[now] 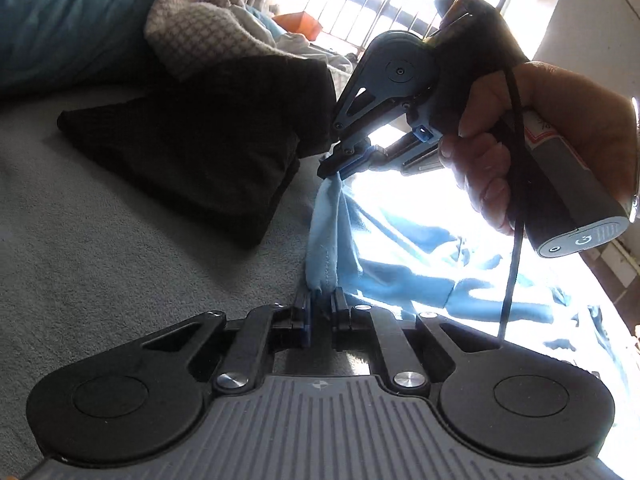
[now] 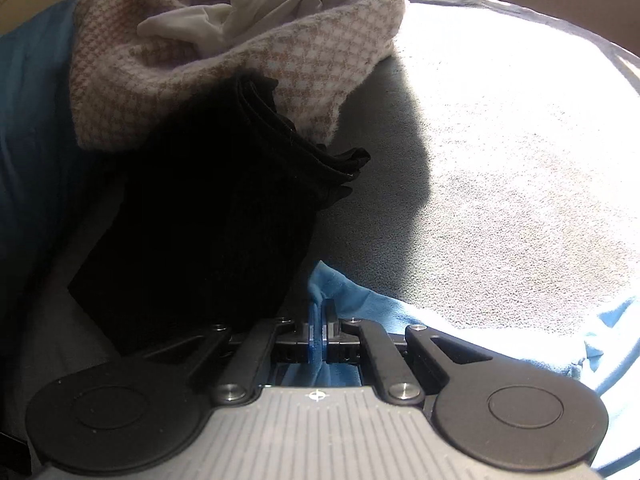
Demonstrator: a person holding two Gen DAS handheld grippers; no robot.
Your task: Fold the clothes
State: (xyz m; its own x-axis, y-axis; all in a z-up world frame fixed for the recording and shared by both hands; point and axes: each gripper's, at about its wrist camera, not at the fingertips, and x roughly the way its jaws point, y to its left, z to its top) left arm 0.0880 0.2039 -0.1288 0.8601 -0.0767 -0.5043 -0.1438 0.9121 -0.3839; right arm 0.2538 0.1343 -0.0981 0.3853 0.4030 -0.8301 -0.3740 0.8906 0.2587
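Both grippers are clamped on 1 light blue garment [image 1: 332, 236]. In the left wrist view, the left gripper [image 1: 322, 294] pinches a bunched edge of the blue cloth between its closed jaws, and the cloth runs as a taut, twisted band up to the right gripper [image 1: 334, 168], whose jaws are also closed on it. A hand [image 1: 540, 140] wraps the right gripper's handle, with a black cable [image 1: 514, 240] hanging down past it. The rest of the garment spreads rumpled to the right, over a grey bed cover [image 1: 120, 248], much of it washed out by strong sunlight from a barred window [image 1: 360, 12]. In the right wrist view, the right gripper [image 2: 319, 330] shows blue fabric [image 2: 360, 304] squeezed between its blue pads [image 2: 331, 320]. Just beside the grip, to the left, lies a folded black garment [image 2: 208, 232], and behind it, touching its far end, a checked beige blanket [image 2: 280, 64] with a pale crumpled cloth [image 2: 240, 20] on top. A blue sheet [image 1: 68, 16] lies at far left.
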